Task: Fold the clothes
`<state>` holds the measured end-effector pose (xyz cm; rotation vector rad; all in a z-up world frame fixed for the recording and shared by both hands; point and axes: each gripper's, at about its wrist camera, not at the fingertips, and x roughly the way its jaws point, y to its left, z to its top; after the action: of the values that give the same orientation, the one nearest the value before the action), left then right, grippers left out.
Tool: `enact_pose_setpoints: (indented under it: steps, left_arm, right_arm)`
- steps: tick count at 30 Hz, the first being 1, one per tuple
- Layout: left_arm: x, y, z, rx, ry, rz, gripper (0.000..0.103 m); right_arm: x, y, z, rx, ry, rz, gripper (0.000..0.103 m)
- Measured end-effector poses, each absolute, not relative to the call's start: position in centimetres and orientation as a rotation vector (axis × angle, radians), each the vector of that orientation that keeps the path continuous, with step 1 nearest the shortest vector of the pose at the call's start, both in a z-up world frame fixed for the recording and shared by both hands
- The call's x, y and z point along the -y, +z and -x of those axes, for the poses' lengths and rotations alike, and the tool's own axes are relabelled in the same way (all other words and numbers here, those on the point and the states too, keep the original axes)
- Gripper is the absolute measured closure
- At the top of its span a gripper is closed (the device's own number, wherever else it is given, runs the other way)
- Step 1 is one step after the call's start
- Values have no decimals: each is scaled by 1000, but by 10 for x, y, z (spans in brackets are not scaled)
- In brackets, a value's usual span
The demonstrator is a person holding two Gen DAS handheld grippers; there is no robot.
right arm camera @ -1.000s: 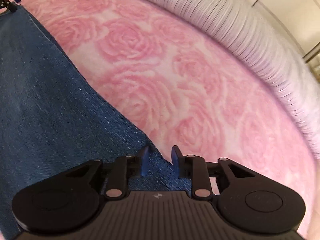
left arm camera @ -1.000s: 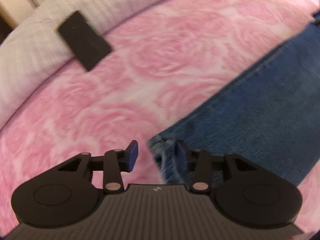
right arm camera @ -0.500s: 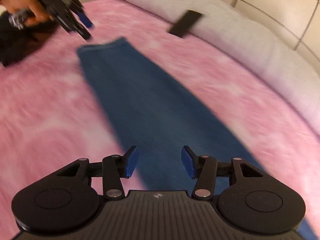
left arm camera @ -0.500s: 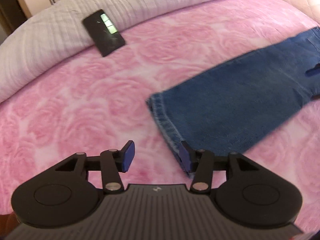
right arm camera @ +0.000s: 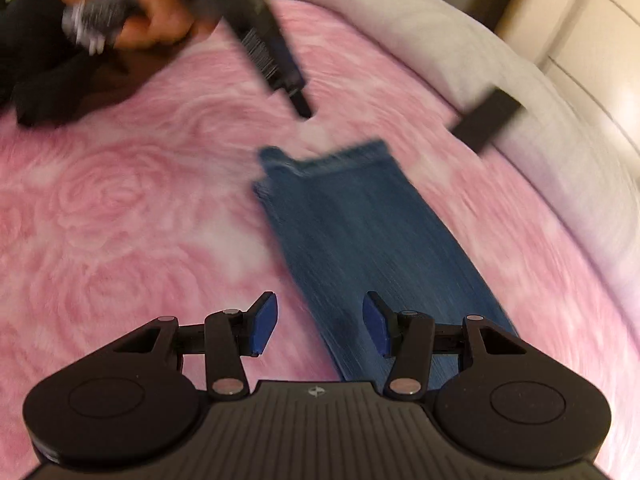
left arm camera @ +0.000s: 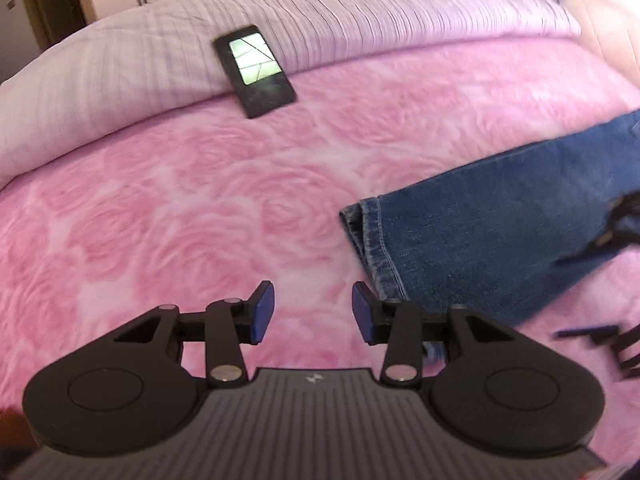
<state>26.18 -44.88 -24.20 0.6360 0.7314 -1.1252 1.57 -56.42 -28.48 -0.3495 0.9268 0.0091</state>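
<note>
Blue jeans (left arm camera: 500, 232) lie flat as a long strip on the pink rose bedspread (left arm camera: 180, 208), with the hem (left arm camera: 372, 240) nearest my left gripper (left arm camera: 312, 304). That gripper hovers over bare bedspread just left of the hem, its jaws closing slightly with nothing between them. In the right wrist view the jeans (right arm camera: 360, 232) run away from my right gripper (right arm camera: 316, 320), which hangs open above the strip's left edge and holds nothing. Beyond the far hem a hand (right arm camera: 140, 20) holds the left gripper (right arm camera: 296, 96).
A black phone (left arm camera: 256, 70) rests where the pale ribbed cover (left arm camera: 380, 12) meets the bedspread; it is blurred in the right wrist view (right arm camera: 486, 122). A dark garment (right arm camera: 40, 92) lies at the far left. Cupboard doors (right arm camera: 592, 20) stand behind the bed.
My left gripper backed off the hem and rose, so more of the bed shows. My right gripper left the denim edge, widened its jaws and swung round to look along the jeans.
</note>
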Motion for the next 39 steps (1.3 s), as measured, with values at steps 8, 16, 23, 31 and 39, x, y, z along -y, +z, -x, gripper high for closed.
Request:
enact_pose_setpoints:
  steps: [8, 16, 23, 31, 39]
  left_arm:
    - [416, -245, -252, -928, -1186, -469, 41]
    - [451, -296, -268, -1222, -1207, -226, 44]
    - [465, -316, -282, -1388, -1125, -65, 57]
    - [467, -282, -273, -1307, -1058, -51, 86]
    - [516, -189, -207, -1084, -1131, -39, 96]
  right_arm:
    - [547, -316, -50, -931, 9, 619, 60]
    - [560, -294, -15, -940, -86, 553, 57]
    - [568, -286, 40, -978, -216, 405, 49]
    - [583, -267, 97, -1001, -373, 217, 49]
    - [614, -238, 172, -1010, -540, 85, 48]
